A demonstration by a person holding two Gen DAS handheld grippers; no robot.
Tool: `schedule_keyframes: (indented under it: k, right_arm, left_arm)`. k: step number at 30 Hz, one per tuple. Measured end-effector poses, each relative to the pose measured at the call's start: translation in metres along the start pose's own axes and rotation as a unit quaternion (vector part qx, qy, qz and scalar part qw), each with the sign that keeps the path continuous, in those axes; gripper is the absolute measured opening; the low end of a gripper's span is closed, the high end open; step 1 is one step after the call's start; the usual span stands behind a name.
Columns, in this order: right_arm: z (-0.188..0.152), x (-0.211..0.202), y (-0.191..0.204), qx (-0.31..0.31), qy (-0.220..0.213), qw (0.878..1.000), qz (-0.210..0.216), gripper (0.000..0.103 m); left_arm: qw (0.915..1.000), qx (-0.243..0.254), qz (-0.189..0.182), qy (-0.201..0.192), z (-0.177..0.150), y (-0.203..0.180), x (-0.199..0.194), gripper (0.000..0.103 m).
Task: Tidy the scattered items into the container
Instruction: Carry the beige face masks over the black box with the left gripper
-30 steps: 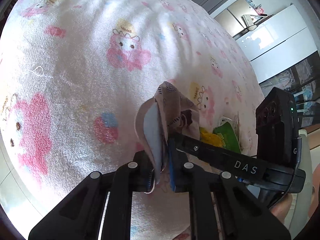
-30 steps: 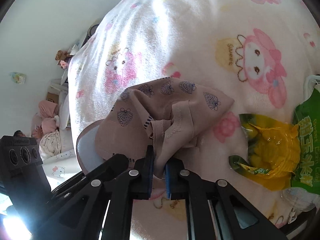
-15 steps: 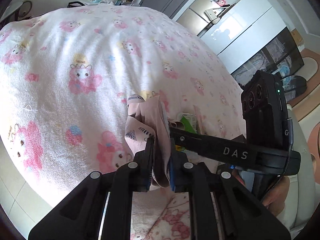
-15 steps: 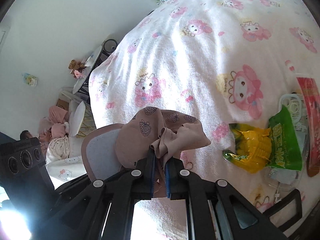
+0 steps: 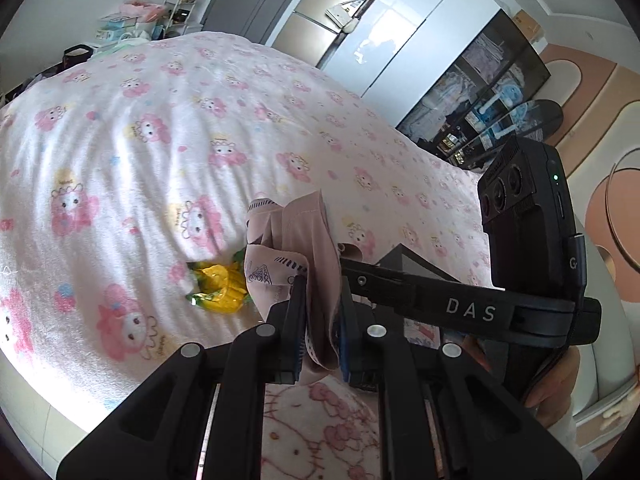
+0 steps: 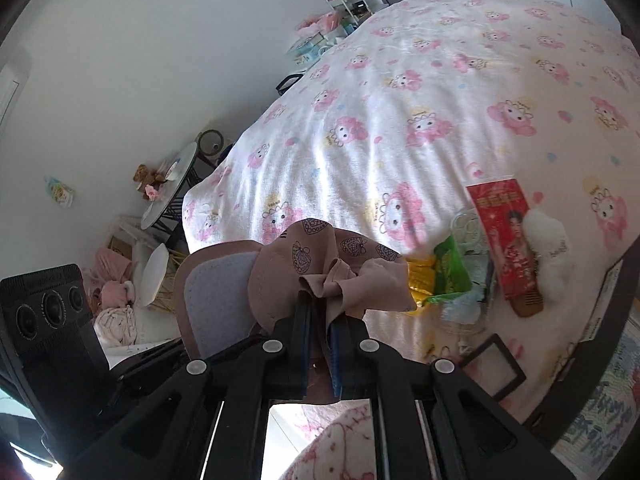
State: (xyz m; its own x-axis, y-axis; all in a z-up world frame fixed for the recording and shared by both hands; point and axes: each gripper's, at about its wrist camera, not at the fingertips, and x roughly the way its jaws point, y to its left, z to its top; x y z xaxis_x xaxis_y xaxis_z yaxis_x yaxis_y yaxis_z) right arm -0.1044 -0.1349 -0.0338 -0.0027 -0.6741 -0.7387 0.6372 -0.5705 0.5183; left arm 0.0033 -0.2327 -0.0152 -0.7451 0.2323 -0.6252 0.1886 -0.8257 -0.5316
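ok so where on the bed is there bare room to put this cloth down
The bedspread is bare across its far half, beyond the red packet. It is crowded on the near side, around the green packet, yellow wrapper and white fluffy thing.

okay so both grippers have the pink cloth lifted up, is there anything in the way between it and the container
Cannot tell: no container shows for certain in either view. Both the left gripper and right gripper are shut on the cloth, held clear above the bed. Below it lie the yellow packet and green packet, not touching it.
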Motion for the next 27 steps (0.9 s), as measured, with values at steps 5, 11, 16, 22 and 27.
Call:
schedule_keyframes:
  k: [5, 11, 16, 22, 27]
  right_arm:
    - [-0.005, -0.057, -0.03, 0.014, -0.023, 0.999, -0.038, 0.007]
    - [-0.032, -0.128, -0.086, 0.052, -0.056, 0.992, -0.103, 0.007]
    - [-0.061, -0.178, -0.159, 0.121, -0.078, 0.979, -0.143, 0.008]
    - [-0.079, -0.191, -0.234, 0.174, -0.087, 0.966, -0.168, 0.007]
    - [-0.104, -0.193, -0.277, 0.206, -0.119, 0.955, -0.18, 0.008]
  left_arm:
    - [0.9971, 0.038, -0.064, 0.019, -0.001, -0.056, 0.017, 0.012]
    - [0.9843, 0.093, -0.134, 0.068, -0.014, -0.143, 0.067, 0.012]
    - [0.9715, 0.138, -0.134, 0.138, -0.031, -0.212, 0.144, 0.011]
    - [0.9638, 0.154, -0.139, 0.168, -0.047, -0.24, 0.226, 0.008]
    - [0.9697, 0.136, -0.094, 0.18, -0.054, -0.215, 0.263, 0.009]
